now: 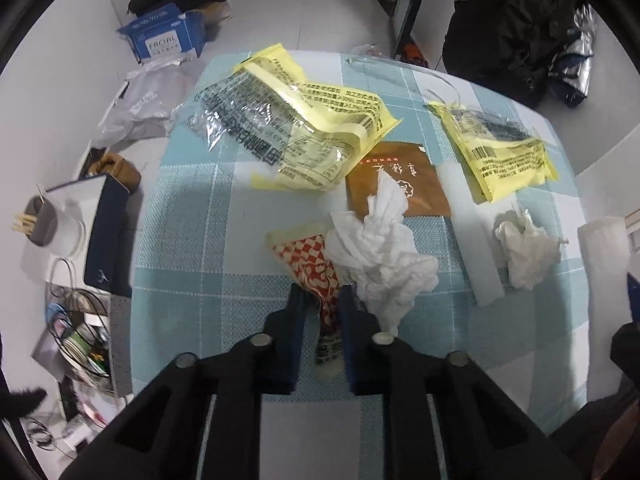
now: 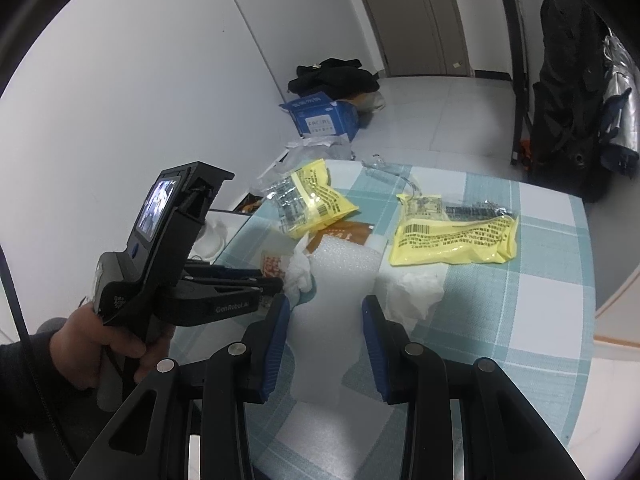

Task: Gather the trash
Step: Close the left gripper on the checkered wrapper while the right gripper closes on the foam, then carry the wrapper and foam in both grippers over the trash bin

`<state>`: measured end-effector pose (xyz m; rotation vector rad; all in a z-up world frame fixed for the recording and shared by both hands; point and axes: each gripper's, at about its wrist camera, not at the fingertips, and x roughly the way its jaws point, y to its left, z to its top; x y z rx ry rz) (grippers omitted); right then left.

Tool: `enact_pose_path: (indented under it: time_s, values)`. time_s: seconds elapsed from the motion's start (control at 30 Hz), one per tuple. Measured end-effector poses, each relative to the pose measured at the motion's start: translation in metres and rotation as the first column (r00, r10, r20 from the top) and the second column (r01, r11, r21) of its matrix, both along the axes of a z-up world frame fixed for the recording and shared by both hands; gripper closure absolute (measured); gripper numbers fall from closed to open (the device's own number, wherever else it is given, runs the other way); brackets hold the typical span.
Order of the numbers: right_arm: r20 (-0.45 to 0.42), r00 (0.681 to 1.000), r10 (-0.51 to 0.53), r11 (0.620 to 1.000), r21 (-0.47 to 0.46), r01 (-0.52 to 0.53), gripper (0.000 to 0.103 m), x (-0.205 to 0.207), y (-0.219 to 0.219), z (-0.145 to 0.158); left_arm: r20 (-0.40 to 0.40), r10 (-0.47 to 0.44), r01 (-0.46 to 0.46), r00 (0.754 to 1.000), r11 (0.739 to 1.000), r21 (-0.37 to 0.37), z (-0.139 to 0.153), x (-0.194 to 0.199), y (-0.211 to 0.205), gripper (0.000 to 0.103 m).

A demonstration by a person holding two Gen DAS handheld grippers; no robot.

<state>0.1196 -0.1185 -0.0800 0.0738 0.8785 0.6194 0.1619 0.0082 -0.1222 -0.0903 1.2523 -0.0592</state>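
Beside crumpled tissue [image 1: 384, 264], left fingers [image 1: 298, 308] pinch checkered wrapper [image 1: 320, 276]; right fingers [image 2: 280, 332] clamp foam sheet [image 2: 336, 300].

A plain white room around a round desk in a checked cloth

White walls [image 2: 140, 80] meet a pale, glossy tiled floor [image 2: 440, 112]; even, cool light, with soft shadows. The round desk [image 1: 192, 200] wears a light blue and white plaid cloth. At the far end stands a grey-brown door [image 2: 416, 20] with a dark handle, a dark-framed opening just to its right. By the left wall sit a blue cardboard box [image 2: 324, 118] printed "FACIAL", a heap of black clothing [image 2: 332, 74] behind it, and crumpled grey plastic bags [image 1: 140, 104] in front. To the right hang a black coat [image 2: 568, 80] and a silvery jacket [image 2: 620, 92]. Beside the desk, a low surface carries a dark blue book [image 1: 106, 232] and a wire basket [image 1: 80, 332] of clutter.
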Motion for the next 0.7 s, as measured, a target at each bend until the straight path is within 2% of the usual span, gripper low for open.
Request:
enact_pose_path:
  time_s: [0.33, 0.47, 0.7]
  values:
    - [0.003, 0.999, -0.038, 0.999, -0.005, 0.038, 0.067, 0.001, 0.002, 0.001, 0.014, 0.037, -0.036, 0.999, 0.999, -0.041, 0.004, -0.013, 0.021, 0.100]
    - [0.011, 0.999, -0.044, 0.999, -0.004, 0.044, 0.067, -0.002, 0.006, 0.002, 0.044, 0.050, -0.048, 0.998, 0.997, -0.056, 0.012, -0.022, 0.028, 0.100]
    - [0.018, 0.998, -0.065, 0.998, 0.029, 0.065, 0.067, -0.011, 0.008, 0.011, 0.126, 0.087, -0.070, 0.988, 0.989, -0.130, 0.037, -0.036, 0.042, 0.100]
